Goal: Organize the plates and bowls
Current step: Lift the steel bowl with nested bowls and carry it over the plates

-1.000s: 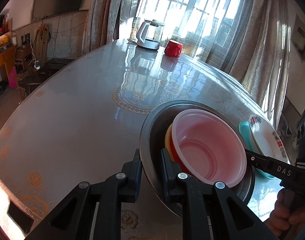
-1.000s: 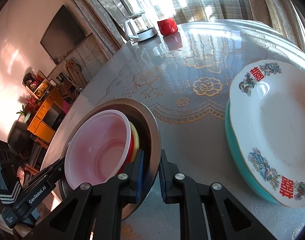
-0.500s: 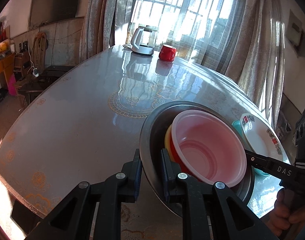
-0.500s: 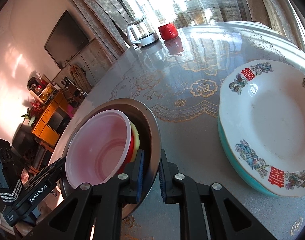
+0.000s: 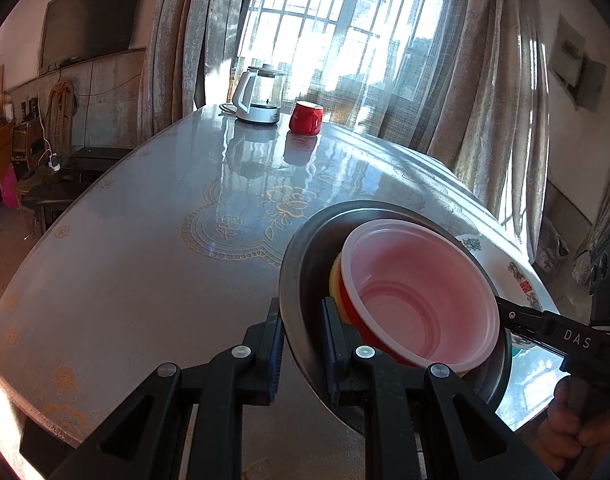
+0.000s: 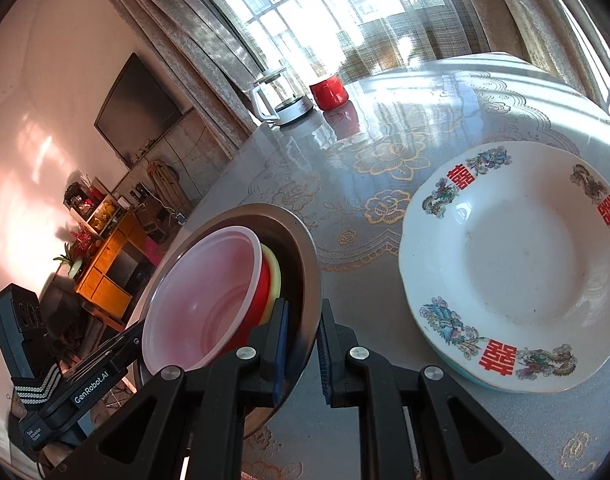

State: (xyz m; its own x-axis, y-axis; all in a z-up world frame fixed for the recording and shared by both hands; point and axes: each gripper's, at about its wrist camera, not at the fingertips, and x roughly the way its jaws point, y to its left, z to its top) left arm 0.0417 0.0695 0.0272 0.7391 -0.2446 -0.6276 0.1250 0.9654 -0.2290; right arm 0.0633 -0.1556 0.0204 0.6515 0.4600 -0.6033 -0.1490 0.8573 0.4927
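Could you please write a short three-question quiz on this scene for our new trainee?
1. True or false: both grippers grip the metal basin by its rim.
2. Which bowl sits topmost in the basin? A) the pink bowl B) the yellow bowl C) a blue bowl
3. What lies under the white patterned plate?

Key:
1. True: the left gripper and the right gripper each clamp the rim, on opposite sides.
2. A
3. A teal plate, only its edge showing.
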